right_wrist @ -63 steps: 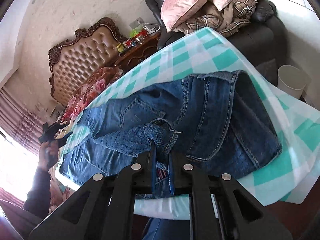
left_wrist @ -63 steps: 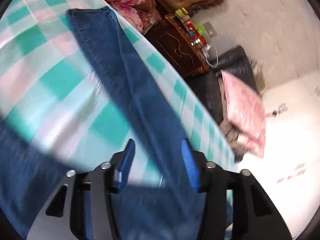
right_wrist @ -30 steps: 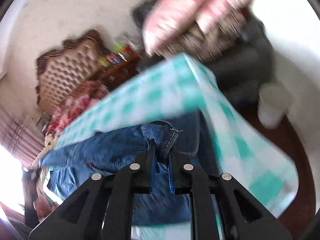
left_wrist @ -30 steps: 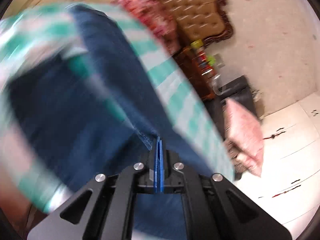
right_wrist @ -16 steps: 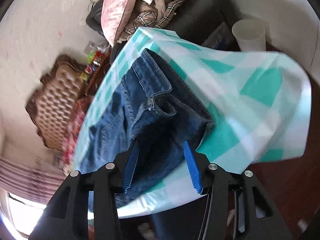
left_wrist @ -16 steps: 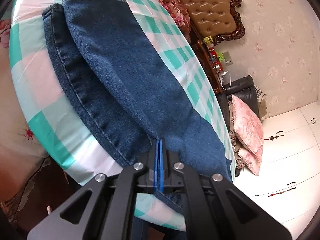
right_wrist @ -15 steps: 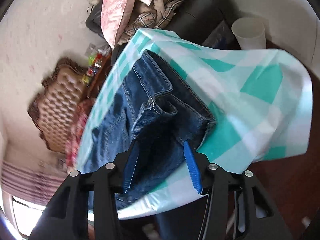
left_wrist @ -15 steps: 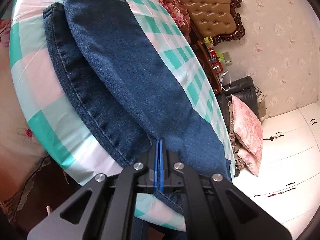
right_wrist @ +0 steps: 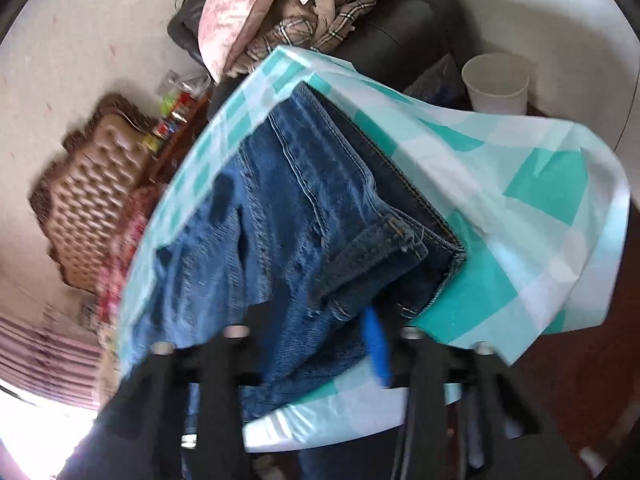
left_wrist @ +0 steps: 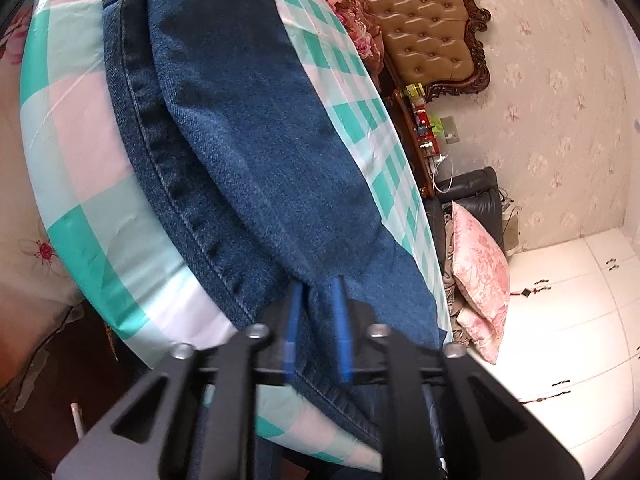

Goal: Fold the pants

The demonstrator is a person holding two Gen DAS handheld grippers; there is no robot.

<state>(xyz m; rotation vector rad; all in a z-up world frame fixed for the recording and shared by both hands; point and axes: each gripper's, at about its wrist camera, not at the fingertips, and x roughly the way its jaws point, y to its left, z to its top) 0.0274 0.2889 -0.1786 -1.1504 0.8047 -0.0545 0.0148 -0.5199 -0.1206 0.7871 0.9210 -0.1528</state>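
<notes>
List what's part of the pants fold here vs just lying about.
Job: jeans, lying on the checked cloth; left gripper, jaws opening astride denim; right gripper, jaws closing at the waistband.

Lying about: pink pillow, headboard, white bin, plaid blanket.

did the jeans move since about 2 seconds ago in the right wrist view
Yes. The jeans were spread open across the checked tablecloth, waistband wide. Now they lie folded in half lengthwise, a narrower stack on the cloth, waistband corner doubled near its drooping edge.
</notes>
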